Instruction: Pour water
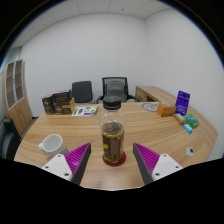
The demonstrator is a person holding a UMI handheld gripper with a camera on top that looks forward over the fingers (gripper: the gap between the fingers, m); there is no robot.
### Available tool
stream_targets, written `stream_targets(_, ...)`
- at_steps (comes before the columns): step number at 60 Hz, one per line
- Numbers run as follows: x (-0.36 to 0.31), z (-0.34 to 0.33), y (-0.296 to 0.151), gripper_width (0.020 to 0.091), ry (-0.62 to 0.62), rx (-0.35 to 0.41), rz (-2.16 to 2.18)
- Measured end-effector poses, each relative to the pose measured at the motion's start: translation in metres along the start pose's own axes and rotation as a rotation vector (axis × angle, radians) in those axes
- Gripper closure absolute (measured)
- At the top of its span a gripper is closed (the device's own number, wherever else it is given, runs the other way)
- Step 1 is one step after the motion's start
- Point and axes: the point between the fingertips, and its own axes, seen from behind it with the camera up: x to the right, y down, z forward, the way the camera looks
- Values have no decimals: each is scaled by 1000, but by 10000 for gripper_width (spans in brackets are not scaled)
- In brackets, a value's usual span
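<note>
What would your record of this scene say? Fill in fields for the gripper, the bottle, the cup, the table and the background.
gripper: open, fingers either side of the bottle, gaps visible
bottle: upright on the table, dark lid, between the fingers
cup: white, lying on its side, left of the bottle
table: wooden, boxes at its edges
background: two office chairs, white walls

Gripper-mounted view, facing forward across table [60,128], close above it
</note>
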Motion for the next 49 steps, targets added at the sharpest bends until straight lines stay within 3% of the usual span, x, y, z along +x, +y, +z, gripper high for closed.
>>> stream_targets(11, -24, -108, 0, 251, 37, -30, -15)
stream_targets(24, -52, -201, 5, 250, 46, -15, -95)
stream_targets(49, -69, -252, 11, 250, 56, -19, -103)
